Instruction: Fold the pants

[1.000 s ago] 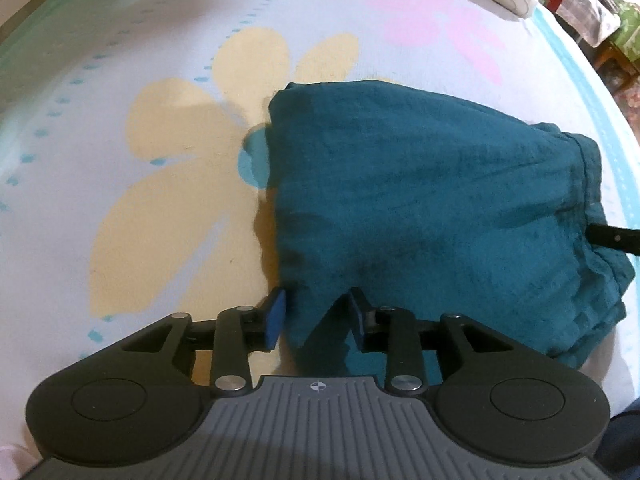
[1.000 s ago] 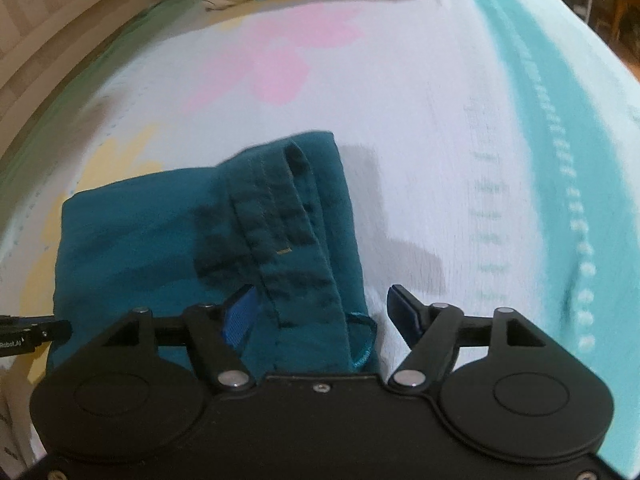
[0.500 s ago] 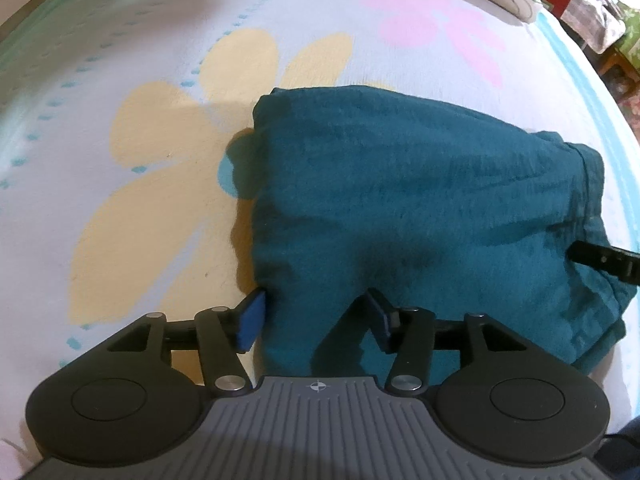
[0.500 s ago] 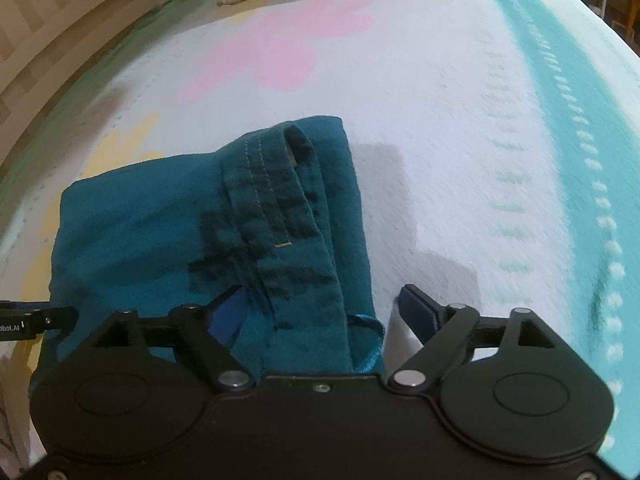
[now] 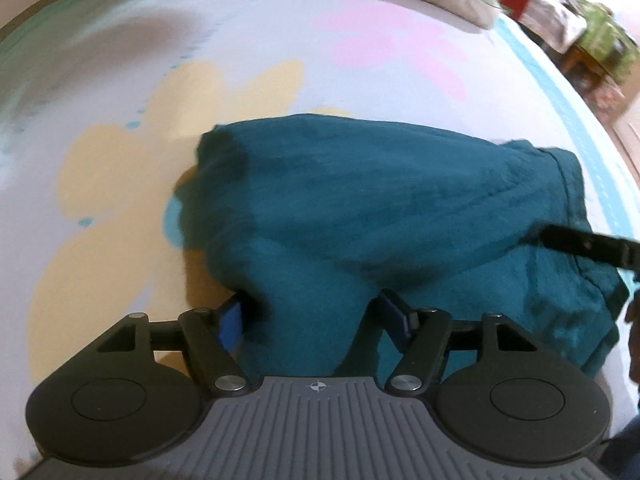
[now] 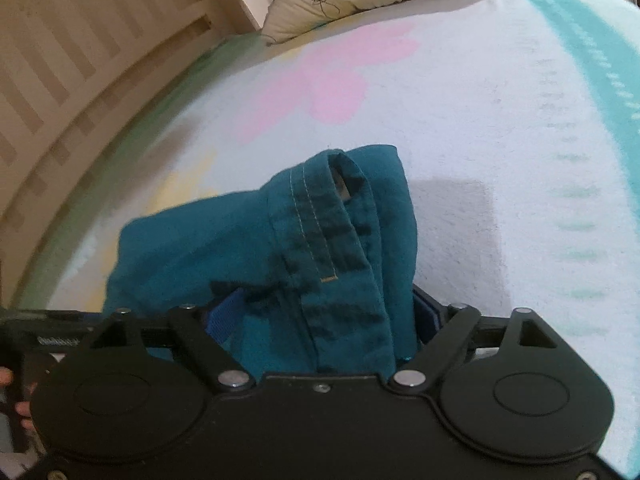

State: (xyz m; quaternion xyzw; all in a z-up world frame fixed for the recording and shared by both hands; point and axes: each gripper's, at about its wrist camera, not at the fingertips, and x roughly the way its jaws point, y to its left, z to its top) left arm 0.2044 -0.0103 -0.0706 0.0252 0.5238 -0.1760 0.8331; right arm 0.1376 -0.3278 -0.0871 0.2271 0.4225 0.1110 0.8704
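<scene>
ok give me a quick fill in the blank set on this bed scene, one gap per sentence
1. The folded pants are ____ in colour.
2. They lie on a bedsheet printed with a pink ____.
3. At the head of the bed, by the wooden headboard, sits a ____.
4. The near edge of the pants lies ____ the open jaws of the left gripper.

Missing words: teal; flower; pillow; between
</scene>
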